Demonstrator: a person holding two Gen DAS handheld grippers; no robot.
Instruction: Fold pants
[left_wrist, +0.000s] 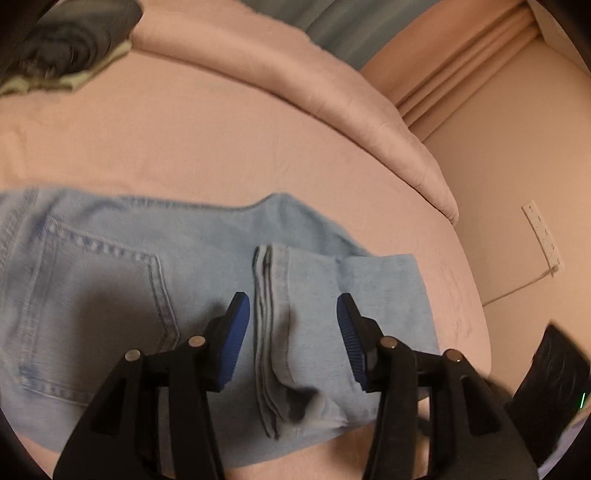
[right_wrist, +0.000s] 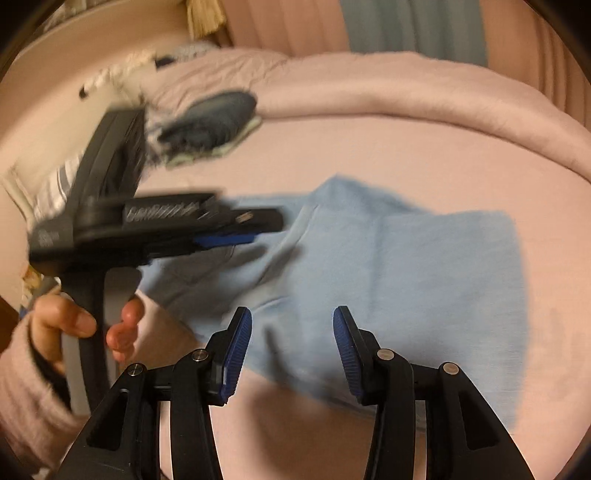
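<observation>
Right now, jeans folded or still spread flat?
Folded. The jeans lie doubled on the bed, leg hems stacked over the seat beside the back pocket. Both grippers open, holding nothing.

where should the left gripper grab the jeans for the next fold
Probably the stacked leg hems, the layered edge running between the open fingers of the left gripper. Come straight down from above, one finger on each side, since the jeans lie flat on the pink bed and that edge is the only raised ridge, so all layers lift together.
</observation>
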